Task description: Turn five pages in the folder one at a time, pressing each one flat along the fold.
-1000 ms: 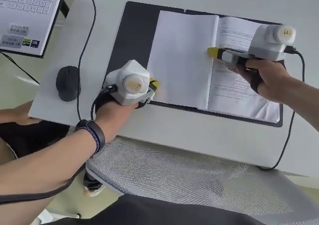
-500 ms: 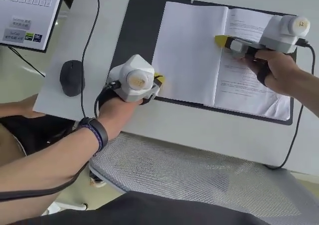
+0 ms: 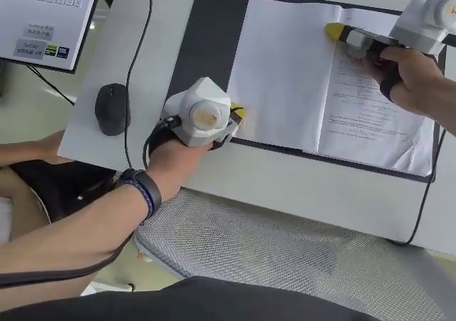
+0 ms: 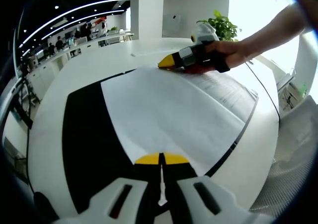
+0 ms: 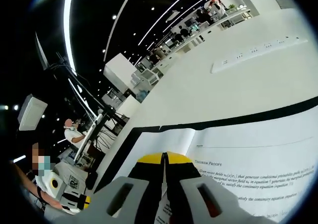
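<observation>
The folder lies open on the white table, with its matt black cover showing as a broad band to the left of the paper and a thin edge along the near side. A blank white page lies smooth on the left half. On the right half is a printed page of fine text, slightly rumpled at its near right corner. The fold runs between them from far to near.

The left tongs sit at the near left corner of the blank page. In the left gripper view their yellow tips are pressed together with only a thin seam between them. I cannot tell whether any paper is caught there.

The right tongs lie at the far end of the fold. Their yellow tips are pressed together and rest on the printed page just right of the crease.

A dark rounded mouse and a laptop lie to the left.
</observation>
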`<state>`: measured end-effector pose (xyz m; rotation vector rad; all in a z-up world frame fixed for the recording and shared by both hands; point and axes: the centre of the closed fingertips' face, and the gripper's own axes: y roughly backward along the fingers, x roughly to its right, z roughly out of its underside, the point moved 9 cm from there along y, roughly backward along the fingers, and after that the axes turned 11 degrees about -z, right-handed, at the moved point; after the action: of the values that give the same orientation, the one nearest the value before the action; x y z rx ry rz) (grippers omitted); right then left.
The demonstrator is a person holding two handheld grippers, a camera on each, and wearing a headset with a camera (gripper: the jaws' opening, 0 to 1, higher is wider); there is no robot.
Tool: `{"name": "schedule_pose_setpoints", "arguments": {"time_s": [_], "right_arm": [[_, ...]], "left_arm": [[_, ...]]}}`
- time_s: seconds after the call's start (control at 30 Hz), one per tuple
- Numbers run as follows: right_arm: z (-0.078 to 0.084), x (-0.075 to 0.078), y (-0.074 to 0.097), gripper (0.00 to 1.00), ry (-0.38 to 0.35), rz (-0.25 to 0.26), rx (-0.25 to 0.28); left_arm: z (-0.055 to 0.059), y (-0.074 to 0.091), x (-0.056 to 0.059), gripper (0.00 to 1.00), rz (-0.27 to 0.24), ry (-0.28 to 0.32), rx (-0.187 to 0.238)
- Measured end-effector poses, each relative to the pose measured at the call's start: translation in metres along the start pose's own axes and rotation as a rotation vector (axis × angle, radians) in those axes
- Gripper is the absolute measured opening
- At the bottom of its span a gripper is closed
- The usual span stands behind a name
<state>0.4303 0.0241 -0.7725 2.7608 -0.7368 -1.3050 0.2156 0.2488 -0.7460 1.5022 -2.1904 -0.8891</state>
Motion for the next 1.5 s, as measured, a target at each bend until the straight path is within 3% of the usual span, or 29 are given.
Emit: {"name": "schedule_pose_setpoints", "arguments": {"time_s": [0.3,0.53,0.8,1.07,1.23,1.5], "right_arm": [[-0.016,0.018,-0.011,0.00,-0.063,0.034,0.105],[-0.028,0.029,-0.018,0.00,-0.077,0.057,0.137],[-0.029,0.030,-0.019,0.00,-0.048,0.061,0.114],[-0.018,0.024,-0.012,0.00,-0.025,0.030,0.068],[-0.002,0.008,-0.005,0.00,0.040,-0.013,-0.018],[0.027,-0.019,0.013,0.00,0.052,-0.063,-0.055]], "left_arm": [[0.000,0.000,0.000,0.00,-0.001,0.009,-0.001],[0.000,0.000,0.000,0.00,-0.005,0.014,-0.003],[0.001,-0.001,0.001,0.00,-0.010,0.019,-0.001],[0.001,-0.001,0.000,0.00,-0.004,0.023,0.003],[0.001,-0.001,0.001,0.00,-0.009,0.023,0.008],[0.001,0.000,0.000,0.00,-0.005,0.017,0.005]]}}
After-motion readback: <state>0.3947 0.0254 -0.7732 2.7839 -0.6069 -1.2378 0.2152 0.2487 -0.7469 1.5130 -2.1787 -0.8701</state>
